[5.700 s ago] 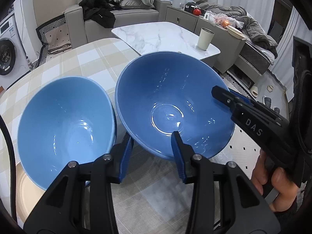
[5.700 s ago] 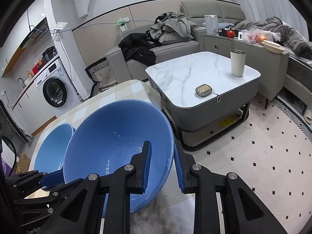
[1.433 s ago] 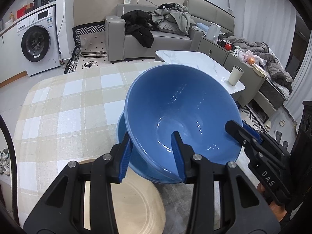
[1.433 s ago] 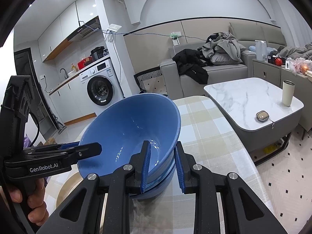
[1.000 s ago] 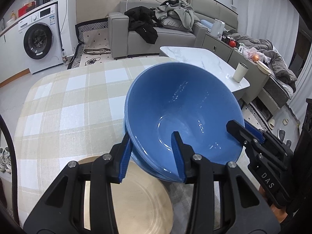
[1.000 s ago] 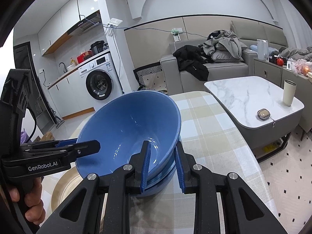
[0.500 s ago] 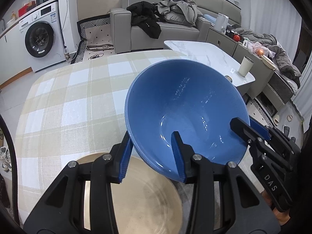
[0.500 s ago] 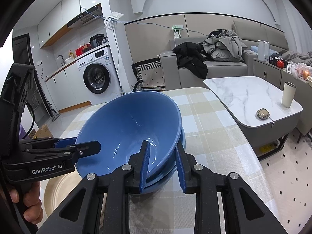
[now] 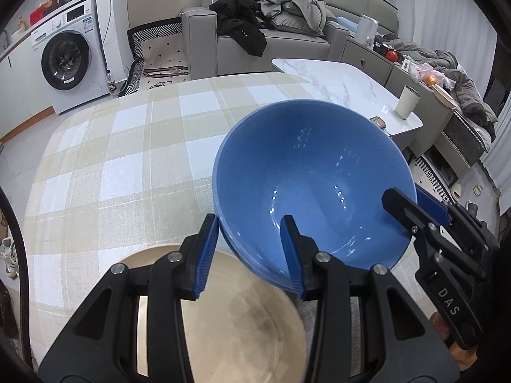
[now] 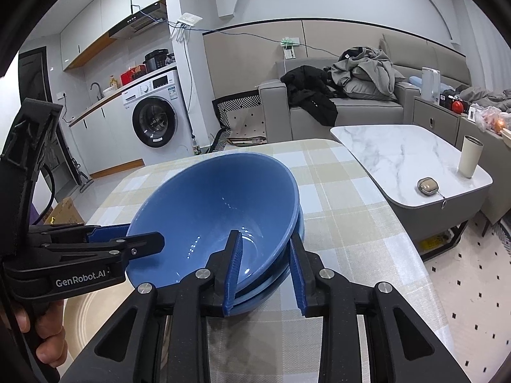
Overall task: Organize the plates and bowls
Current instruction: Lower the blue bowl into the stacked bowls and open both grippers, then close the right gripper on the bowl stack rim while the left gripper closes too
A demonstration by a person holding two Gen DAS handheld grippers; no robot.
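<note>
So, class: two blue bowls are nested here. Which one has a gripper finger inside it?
The upper blue bowl, nested in the lower blue bowl: one finger of each gripper reaches over its rim. Of the lower, only an edge shows.

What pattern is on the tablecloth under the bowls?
A beige-and-white check on the tablecloth, clearest in the left wrist view.

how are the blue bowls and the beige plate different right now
Colour: the blue bowls are glossy blue; the beige plate is matte cream.
Shape: the bowls are deep with steep walls; the plate is flat and shallow.
Pose: the bowls are nested and tilted, with the left tool and right tool straddling their rims; the plate lies flat, ungripped.
Both are round tableware over the checked tablecloth.
</note>
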